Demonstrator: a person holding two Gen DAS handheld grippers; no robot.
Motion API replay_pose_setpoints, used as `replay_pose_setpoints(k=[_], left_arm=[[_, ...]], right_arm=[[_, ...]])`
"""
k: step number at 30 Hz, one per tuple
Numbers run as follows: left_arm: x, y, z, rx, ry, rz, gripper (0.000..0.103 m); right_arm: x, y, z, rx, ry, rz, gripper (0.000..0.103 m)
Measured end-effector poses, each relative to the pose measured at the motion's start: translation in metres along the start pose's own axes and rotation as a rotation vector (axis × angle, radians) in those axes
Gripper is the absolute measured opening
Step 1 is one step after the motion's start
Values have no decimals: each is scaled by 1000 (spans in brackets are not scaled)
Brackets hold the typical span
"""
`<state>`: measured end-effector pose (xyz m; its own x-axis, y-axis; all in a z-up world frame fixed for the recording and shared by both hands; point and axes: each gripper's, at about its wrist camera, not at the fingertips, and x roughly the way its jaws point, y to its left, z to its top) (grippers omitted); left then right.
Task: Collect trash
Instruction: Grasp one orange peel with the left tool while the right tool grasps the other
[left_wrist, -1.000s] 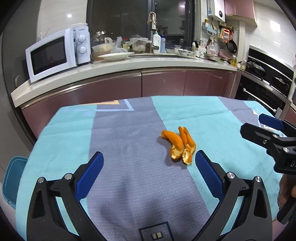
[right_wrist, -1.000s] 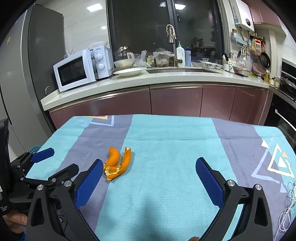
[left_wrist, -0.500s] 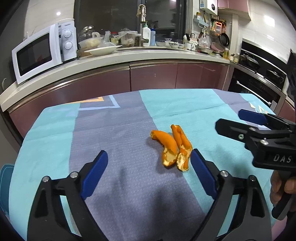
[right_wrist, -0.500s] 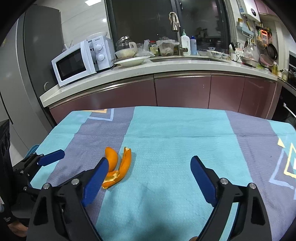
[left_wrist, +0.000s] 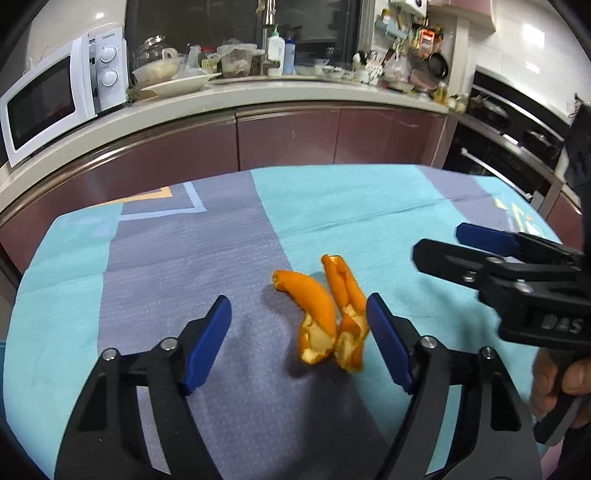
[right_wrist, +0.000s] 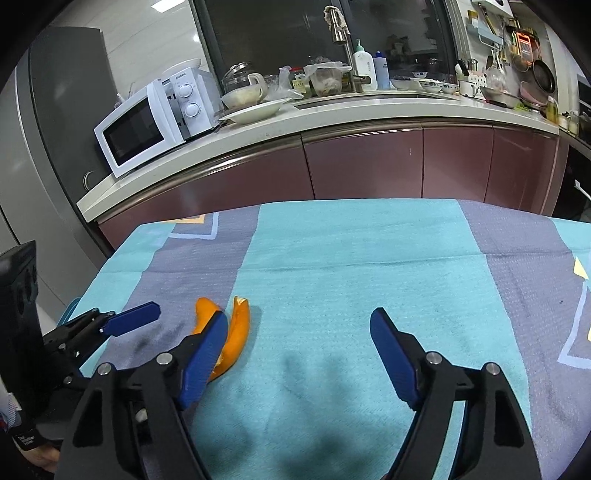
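Observation:
An orange peel (left_wrist: 328, 314), two curled strips joined at the near end, lies on the blue and grey tablecloth (left_wrist: 184, 258). My left gripper (left_wrist: 297, 332) is open, low over the cloth, and the peel lies between its blue fingers, closer to the right one. My right gripper (right_wrist: 299, 350) is open and empty over the cloth; the peel (right_wrist: 238, 332) lies at its left finger, partly hidden by it. Each gripper shows in the other's view: the right one (left_wrist: 461, 245) and the left one (right_wrist: 129, 319).
A kitchen counter (right_wrist: 332, 110) with a white microwave (right_wrist: 147, 125), dishes and a sink runs behind the table. A built-in oven (left_wrist: 517, 147) stands at the right. A blue bin edge (right_wrist: 72, 306) shows beyond the table's left side.
My left gripper has moved forward and down, so the peel now lies between its fingers. My right gripper has moved forward and left, closer to the peel.

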<state>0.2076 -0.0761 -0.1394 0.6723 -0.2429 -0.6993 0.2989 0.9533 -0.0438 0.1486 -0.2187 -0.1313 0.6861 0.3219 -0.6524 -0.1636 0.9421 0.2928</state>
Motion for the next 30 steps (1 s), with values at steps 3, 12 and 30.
replay_pose_setpoints(k=[3, 12, 30], left_arm=[[8, 3, 4, -27, 15, 2, 63], [30, 2, 9, -22, 81, -8, 43], [26, 19, 4, -87, 82, -5, 17]], right_arm=[[2, -4, 1, 7, 0, 3, 77], [15, -8, 4, 3, 22, 29, 74], [48, 24, 0, -52, 144, 153, 48]])
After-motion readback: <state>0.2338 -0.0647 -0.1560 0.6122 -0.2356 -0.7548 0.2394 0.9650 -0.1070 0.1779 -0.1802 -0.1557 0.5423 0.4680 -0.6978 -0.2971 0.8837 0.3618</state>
